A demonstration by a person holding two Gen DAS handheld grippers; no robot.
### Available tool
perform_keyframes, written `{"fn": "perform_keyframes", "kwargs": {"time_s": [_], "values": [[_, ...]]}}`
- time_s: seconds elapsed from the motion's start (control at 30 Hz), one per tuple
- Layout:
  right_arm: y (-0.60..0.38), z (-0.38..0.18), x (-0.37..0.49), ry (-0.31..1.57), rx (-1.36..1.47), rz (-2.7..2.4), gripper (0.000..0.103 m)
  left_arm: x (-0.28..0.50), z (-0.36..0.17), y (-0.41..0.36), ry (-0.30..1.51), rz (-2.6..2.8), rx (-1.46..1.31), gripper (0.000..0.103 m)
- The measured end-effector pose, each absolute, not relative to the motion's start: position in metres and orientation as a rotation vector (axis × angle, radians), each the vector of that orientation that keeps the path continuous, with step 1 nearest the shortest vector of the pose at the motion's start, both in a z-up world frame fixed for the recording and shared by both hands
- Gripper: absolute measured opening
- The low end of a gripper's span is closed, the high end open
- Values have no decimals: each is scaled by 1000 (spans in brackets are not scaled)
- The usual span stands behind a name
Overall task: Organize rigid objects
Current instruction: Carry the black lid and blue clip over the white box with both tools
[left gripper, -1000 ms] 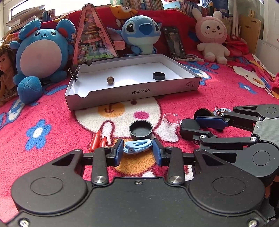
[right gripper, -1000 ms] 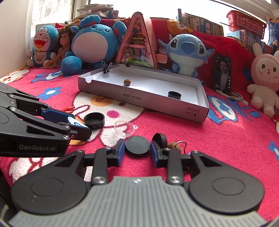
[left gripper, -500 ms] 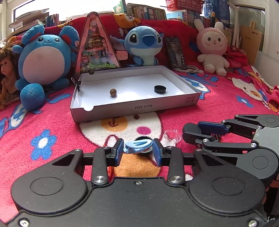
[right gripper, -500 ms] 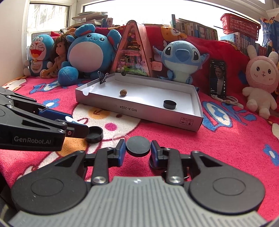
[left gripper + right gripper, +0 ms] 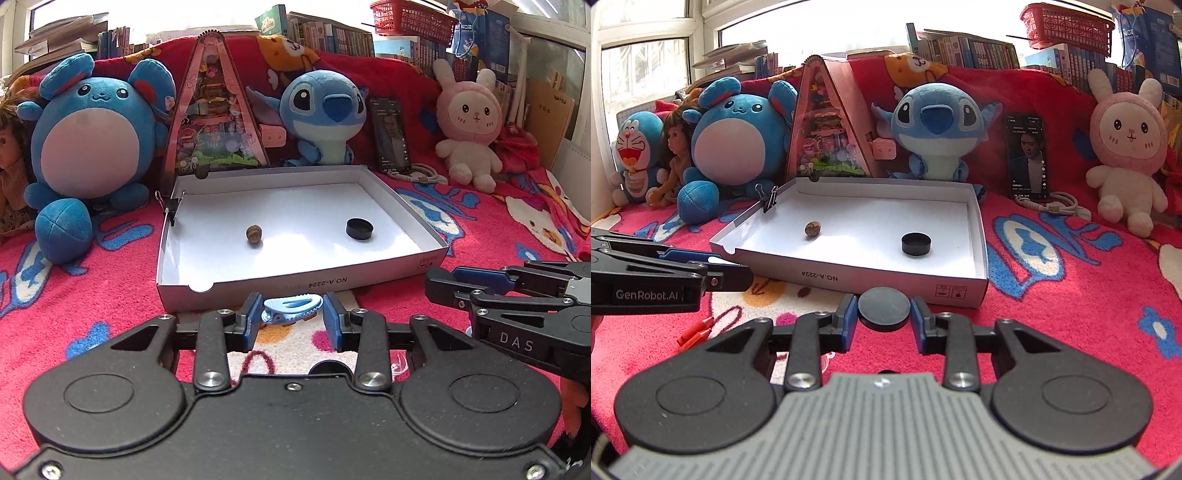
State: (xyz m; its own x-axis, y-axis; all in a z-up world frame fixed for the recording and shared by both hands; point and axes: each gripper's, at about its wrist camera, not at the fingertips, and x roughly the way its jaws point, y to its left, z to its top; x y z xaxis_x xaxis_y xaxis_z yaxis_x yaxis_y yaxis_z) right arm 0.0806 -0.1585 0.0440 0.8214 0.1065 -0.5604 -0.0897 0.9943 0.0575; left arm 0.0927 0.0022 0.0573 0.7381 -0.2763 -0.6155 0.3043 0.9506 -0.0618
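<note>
My left gripper (image 5: 291, 321) is shut on a light blue hair clip (image 5: 291, 308), held above the blanket just short of the white cardboard box (image 5: 295, 284). My right gripper (image 5: 884, 317) is shut on a flat black round lid (image 5: 884, 308), raised near the box's (image 5: 886, 278) front wall. Inside the box lie a brown nut-like ball (image 5: 254, 233) (image 5: 812, 228) and a black round cap (image 5: 359, 228) (image 5: 916, 243). Each gripper shows in the other's view: the right one (image 5: 443, 286), the left one (image 5: 735, 277).
Plush toys, a doll, a pink triangular playhouse (image 5: 214, 110) and a phone (image 5: 391, 134) line the back on the red blanket. A binder clip (image 5: 171, 206) sits on the box's left wall. Red pegs (image 5: 696, 332) and a clear dish (image 5: 400, 363) lie on the blanket below.
Both grippers rose off the blanket with the clip and the lid and moved toward the box. The black cup and clear dish on the blanket dropped below the fingers.
</note>
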Motion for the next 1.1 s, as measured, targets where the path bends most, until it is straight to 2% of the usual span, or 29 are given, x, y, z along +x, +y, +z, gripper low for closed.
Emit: {"fn": "perform_keyframes", "kwargs": {"time_s": [0.57,1.1], "values": [[-190,68,195,799,160,65,37,244,56,16,887,-174,-97,34],[-170,45,258,930,38,35,37,277,32,1,950,-90,-49,34]]}}
